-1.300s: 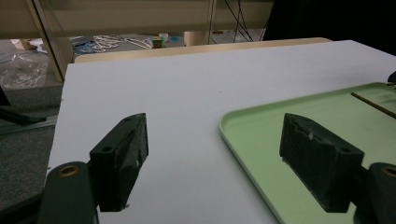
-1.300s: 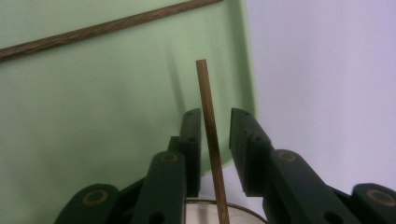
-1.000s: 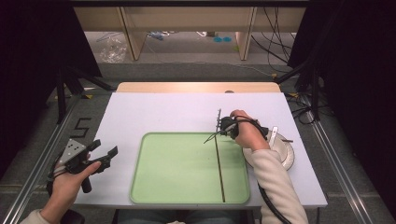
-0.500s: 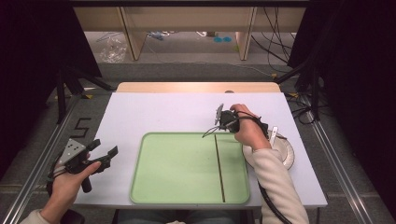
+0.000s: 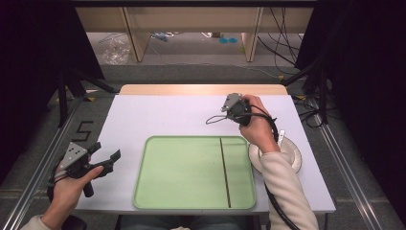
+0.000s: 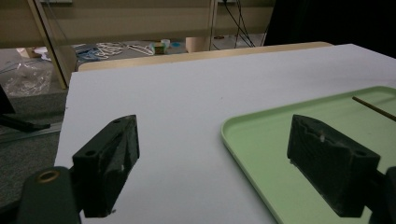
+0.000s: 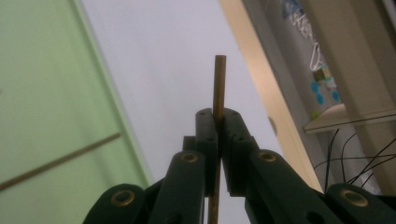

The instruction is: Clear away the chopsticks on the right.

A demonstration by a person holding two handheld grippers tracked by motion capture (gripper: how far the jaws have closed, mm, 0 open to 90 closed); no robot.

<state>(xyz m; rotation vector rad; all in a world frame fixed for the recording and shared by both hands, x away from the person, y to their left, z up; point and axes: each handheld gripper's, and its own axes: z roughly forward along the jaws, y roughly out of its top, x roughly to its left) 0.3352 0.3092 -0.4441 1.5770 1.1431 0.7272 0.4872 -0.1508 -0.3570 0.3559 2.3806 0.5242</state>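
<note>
tray: green, on the table
table: white top
plate: white, just right of tray

The left tongs hang over the table's left edge near its front corner, jaws spread wide, gripped from below. The right tongs sit lifted near the far right, jaws pinched together, forearm reaching in from the front edge.

My right gripper hangs above the white table, beyond the green tray. One thin stick lies in tray. Left gripper rests off tray, jaws apart.
</note>
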